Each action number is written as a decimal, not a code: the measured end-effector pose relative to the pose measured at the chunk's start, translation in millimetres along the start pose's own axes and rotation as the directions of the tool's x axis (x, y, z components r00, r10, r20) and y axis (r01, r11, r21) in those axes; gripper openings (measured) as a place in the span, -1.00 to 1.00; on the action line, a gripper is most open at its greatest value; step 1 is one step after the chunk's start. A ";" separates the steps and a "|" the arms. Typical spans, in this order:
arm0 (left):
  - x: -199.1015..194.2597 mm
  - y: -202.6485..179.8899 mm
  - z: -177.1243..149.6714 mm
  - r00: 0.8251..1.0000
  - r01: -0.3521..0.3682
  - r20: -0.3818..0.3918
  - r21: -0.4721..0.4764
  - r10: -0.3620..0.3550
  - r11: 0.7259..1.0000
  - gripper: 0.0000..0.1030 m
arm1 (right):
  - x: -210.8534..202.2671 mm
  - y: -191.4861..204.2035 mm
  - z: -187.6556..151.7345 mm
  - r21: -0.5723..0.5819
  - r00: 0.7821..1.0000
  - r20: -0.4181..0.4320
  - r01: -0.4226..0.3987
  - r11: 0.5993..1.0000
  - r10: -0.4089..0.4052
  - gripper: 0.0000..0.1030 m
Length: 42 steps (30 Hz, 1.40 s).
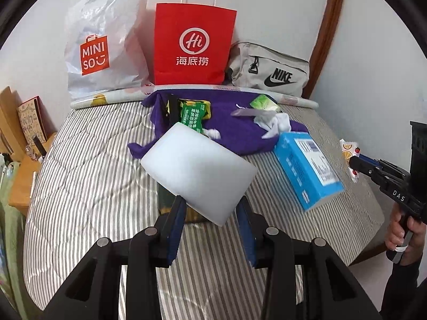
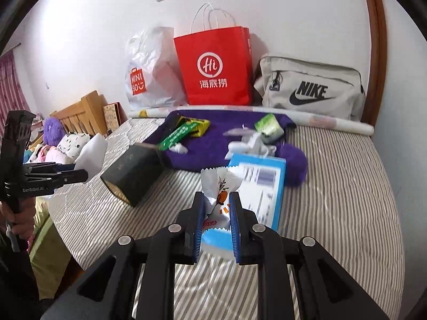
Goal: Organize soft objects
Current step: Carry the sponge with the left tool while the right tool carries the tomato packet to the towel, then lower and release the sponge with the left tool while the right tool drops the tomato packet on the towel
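My left gripper (image 1: 210,208) is shut on a white foam block (image 1: 198,172) and holds it above the striped bed; the block also shows in the right wrist view (image 2: 92,154). My right gripper (image 2: 216,200) is shut on a white snack packet with an orange print (image 2: 217,192), above a blue box (image 2: 260,186). The packet shows at the right gripper's tip in the left wrist view (image 1: 349,152). A purple cloth (image 1: 229,128) at the back of the bed carries green packets (image 1: 193,114) and crumpled white tissue (image 1: 275,124).
A dark box (image 2: 133,176) lies on the bed to the left of the blue box (image 1: 307,168). A Miniso plastic bag (image 1: 104,45), a red paper bag (image 1: 193,45) and a grey Nike bag (image 1: 269,72) stand along the wall. Wooden furniture (image 1: 21,160) is at the left.
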<state>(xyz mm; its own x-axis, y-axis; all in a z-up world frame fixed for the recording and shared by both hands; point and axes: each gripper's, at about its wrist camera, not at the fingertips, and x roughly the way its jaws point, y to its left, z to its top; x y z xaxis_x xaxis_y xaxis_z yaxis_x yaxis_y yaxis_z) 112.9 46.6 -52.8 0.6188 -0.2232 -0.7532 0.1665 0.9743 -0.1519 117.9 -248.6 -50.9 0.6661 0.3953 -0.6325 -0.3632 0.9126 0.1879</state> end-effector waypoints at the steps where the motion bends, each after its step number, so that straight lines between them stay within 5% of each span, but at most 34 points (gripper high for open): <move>1: 1.0 1.3 2.8 1.000 0.000 0.000 -0.004 0.000 1.000 -0.28 | 1.8 -0.9 5.3 -0.003 1.000 0.004 -0.001 1.000 0.001 -0.64; 23: 55.4 17.8 85.2 1.000 0.015 -0.020 -0.042 -0.015 0.999 -0.28 | 78.7 -30.8 100.9 -0.030 1.000 -0.019 -0.012 0.999 0.012 -0.63; 42: 131.6 25.6 132.8 0.992 0.070 -0.100 -0.040 -0.073 0.997 -0.27 | 165.6 -57.0 144.3 -0.052 0.993 -0.115 0.008 0.999 -0.014 -0.63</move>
<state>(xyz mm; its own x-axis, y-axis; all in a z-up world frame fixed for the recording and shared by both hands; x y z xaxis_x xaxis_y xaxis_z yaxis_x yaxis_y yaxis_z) 300.5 37.9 -70.8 0.5247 -0.2899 -0.8004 0.1782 0.9568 -0.2297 342.9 -220.0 -58.0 0.5919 0.3681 -0.7170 -0.3912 0.9090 0.1438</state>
